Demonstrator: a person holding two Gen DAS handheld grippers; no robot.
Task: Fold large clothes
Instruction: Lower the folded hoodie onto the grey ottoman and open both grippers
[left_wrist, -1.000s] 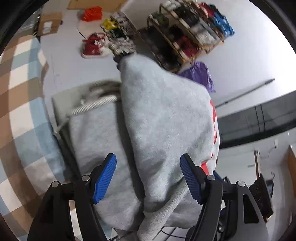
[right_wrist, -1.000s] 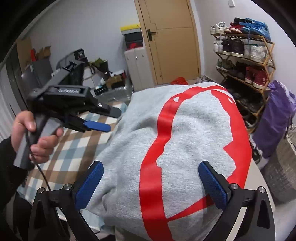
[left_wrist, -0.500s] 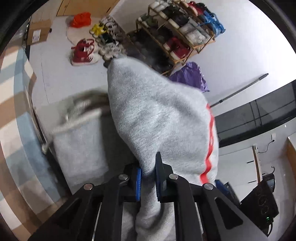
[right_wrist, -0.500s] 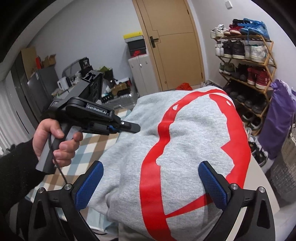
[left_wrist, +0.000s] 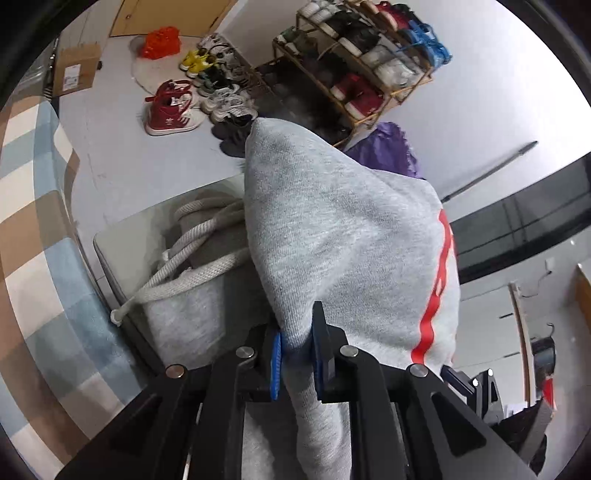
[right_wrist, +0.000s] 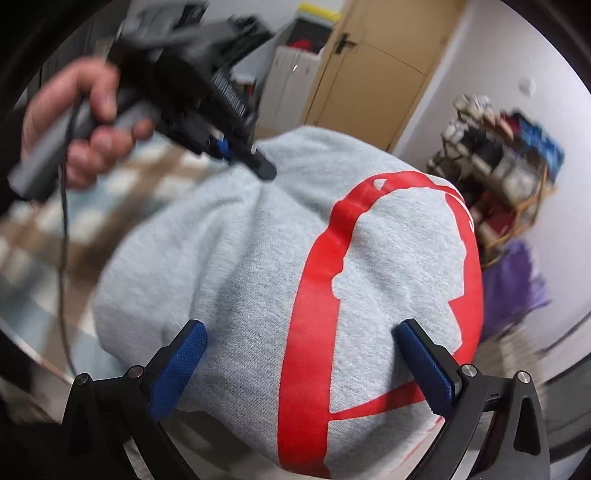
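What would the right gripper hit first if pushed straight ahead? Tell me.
Most likely the grey sweatshirt: its bulging cloth with the red print fills the space ahead of the open right gripper, though depth is unclear.

Sweatshirt (left_wrist: 343, 236) heaped on the bench (left_wrist: 122, 236), one fold pinched between the pads of the left hand-held gripper (left_wrist: 295, 354), the pads easing slightly apart. Thick cord (left_wrist: 192, 254) coiled on the bench to the left of that fold. Checked cloth (left_wrist: 33, 229) further left, along the bench edge. Beyond the bench, loose shoes (left_wrist: 173, 110) on the floor, shoe rack (left_wrist: 365, 66) against the wall behind them. Right hand-held gripper (right_wrist: 303, 365) spread wide over the near edge of the heap, pads apparently clear of it, though blurred. Left hand-held gripper at the far left of the heap there.
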